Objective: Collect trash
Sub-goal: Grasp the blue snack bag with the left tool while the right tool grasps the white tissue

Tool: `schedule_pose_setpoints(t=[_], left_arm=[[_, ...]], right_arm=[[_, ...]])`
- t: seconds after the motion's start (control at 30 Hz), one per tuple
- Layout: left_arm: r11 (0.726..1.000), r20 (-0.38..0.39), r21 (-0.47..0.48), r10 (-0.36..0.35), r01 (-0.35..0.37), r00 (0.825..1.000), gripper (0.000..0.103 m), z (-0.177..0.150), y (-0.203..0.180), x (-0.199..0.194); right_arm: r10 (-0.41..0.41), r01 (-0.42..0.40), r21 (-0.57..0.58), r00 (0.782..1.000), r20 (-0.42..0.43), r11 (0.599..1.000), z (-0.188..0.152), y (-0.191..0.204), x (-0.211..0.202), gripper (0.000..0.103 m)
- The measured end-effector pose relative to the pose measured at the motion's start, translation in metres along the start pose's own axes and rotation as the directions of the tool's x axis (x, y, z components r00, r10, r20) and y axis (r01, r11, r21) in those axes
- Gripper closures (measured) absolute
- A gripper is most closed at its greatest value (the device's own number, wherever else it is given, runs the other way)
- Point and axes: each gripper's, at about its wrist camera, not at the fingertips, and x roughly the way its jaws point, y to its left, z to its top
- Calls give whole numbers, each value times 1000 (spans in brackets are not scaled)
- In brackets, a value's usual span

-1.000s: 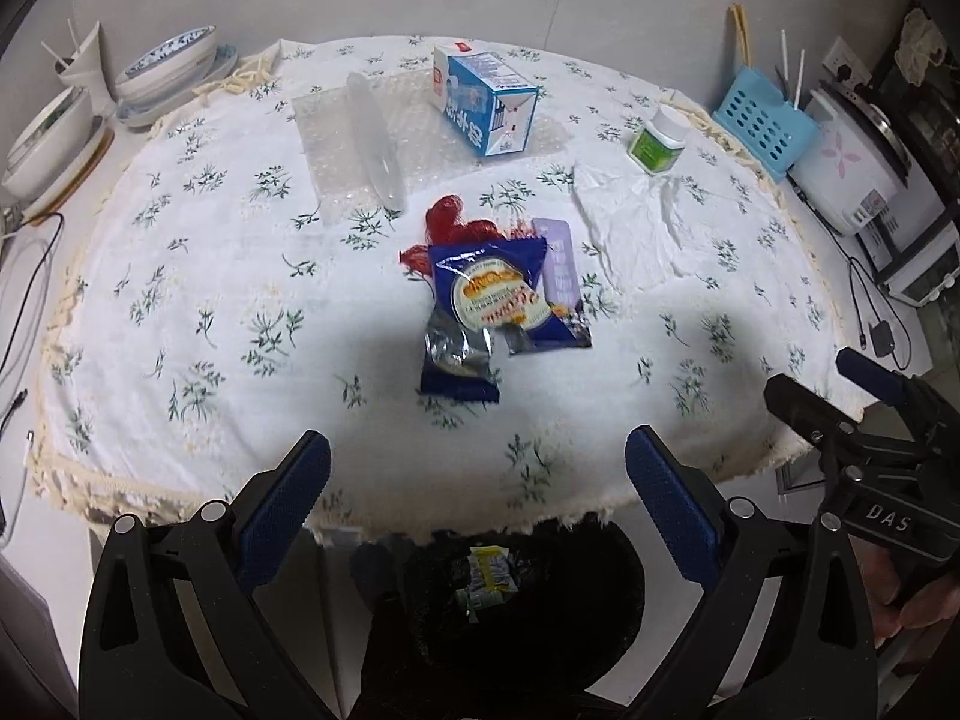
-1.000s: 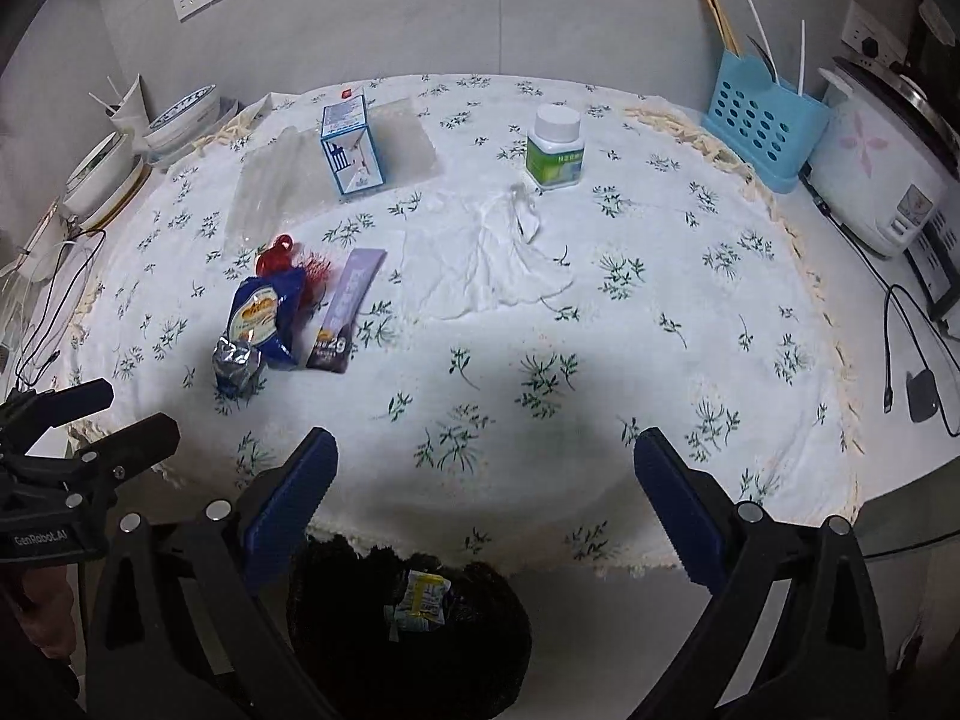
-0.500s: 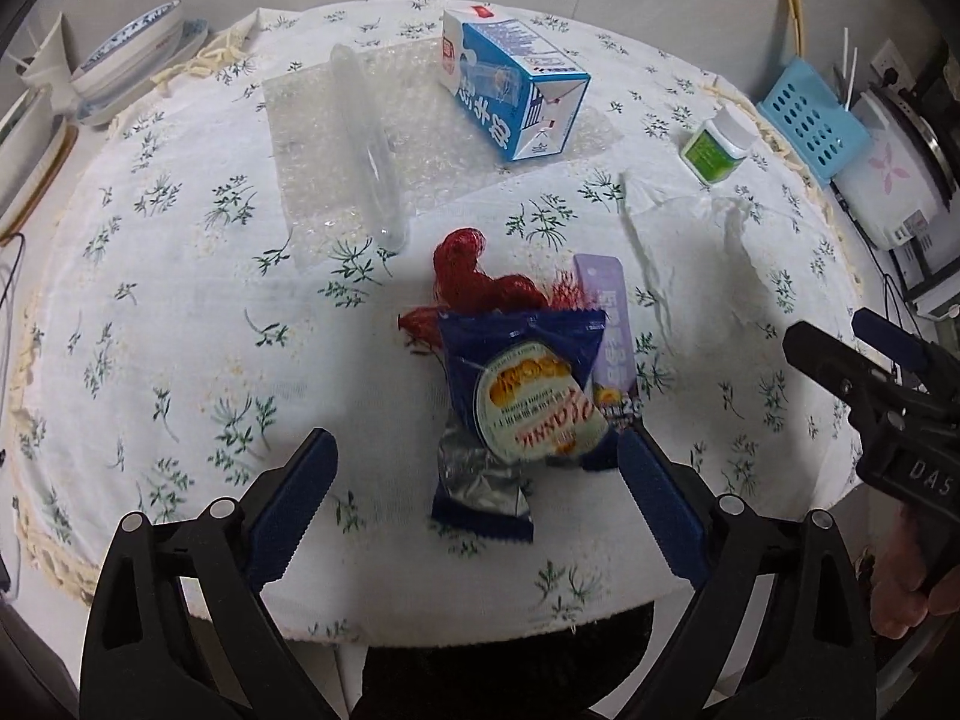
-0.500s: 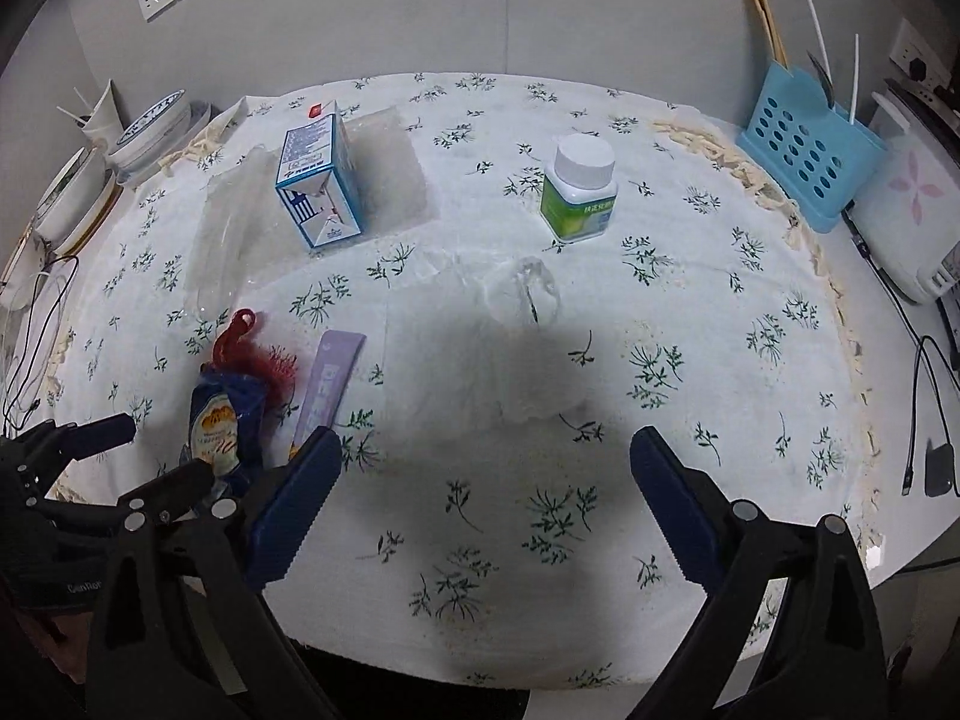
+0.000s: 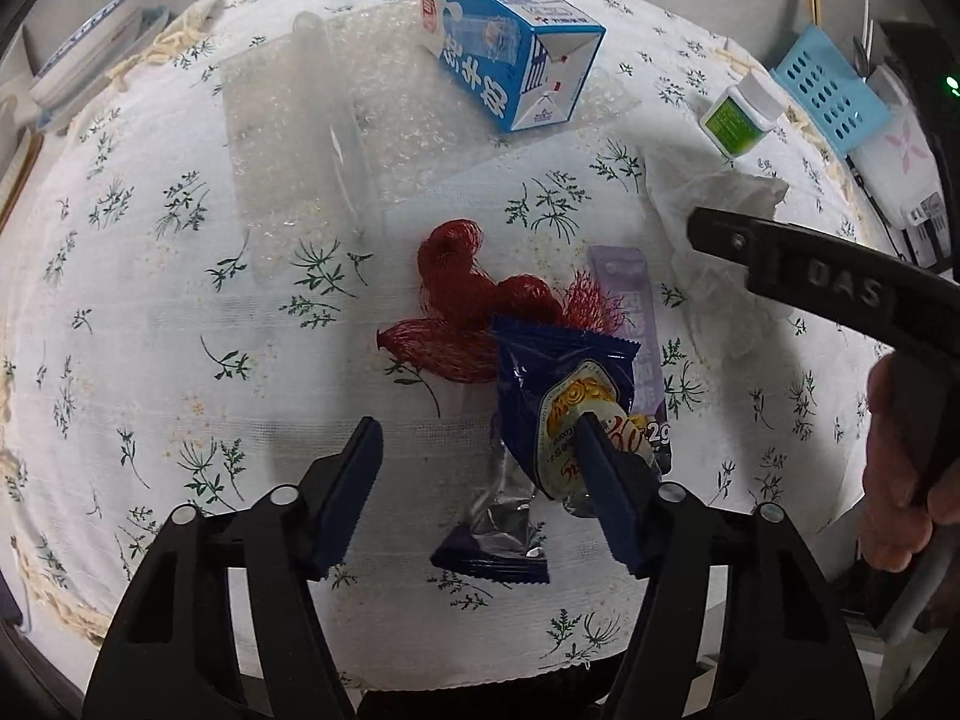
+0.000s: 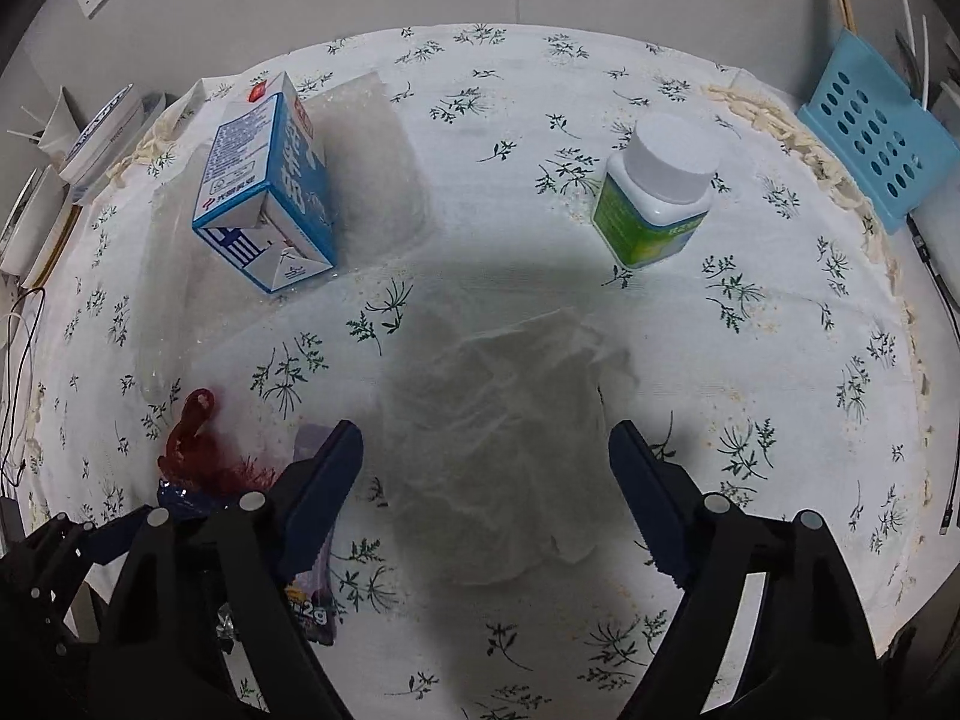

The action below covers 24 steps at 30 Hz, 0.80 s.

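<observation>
A blue snack wrapper (image 5: 558, 396) lies on the flowered tablecloth (image 5: 180, 360), over a red net bag (image 5: 474, 306) and beside a purple wrapper (image 5: 636, 312). My left gripper (image 5: 480, 438) is open, low over the cloth; its right finger overlaps the blue wrapper. A crumpled white tissue (image 6: 510, 420) lies between the fingers of my open right gripper (image 6: 486, 450); it also shows in the left wrist view (image 5: 720, 204). A blue milk carton (image 5: 510, 42) (image 6: 270, 192) lies on bubble wrap (image 5: 300, 120). A green pill bottle (image 6: 654, 198) stands behind.
A blue utensil basket (image 6: 876, 132) and a white rice cooker (image 5: 900, 144) stand at the right edge. Stacked bowls (image 6: 96, 138) sit at the left edge with cables (image 6: 18, 360). The right gripper's body (image 5: 840, 294) crosses the left wrist view.
Both grippers have moved forward from the table's front edge and lowered over the cloth. The left now reaches the blue wrapper, the right straddles the tissue. The bin below has left view.
</observation>
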Motion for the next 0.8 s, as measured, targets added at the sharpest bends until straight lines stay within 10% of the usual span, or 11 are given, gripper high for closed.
schedule_pose_setpoints(t=[0.33,0.67,0.8], left_arm=[[999,-28,38,16,-15,999,91,2,-10,6],[999,-21,32,-1,2,1000,100,2,-8,3],[1000,-7,23,-16,16,1000,102,1,-3,-4]], right_arm=[[-16,17,11,999,-41,1000,2,4,17,55],[-33,35,56,999,-33,998,2,-7,15,102],[-18,19,57,1000,-21,998,1,-12,8,102]])
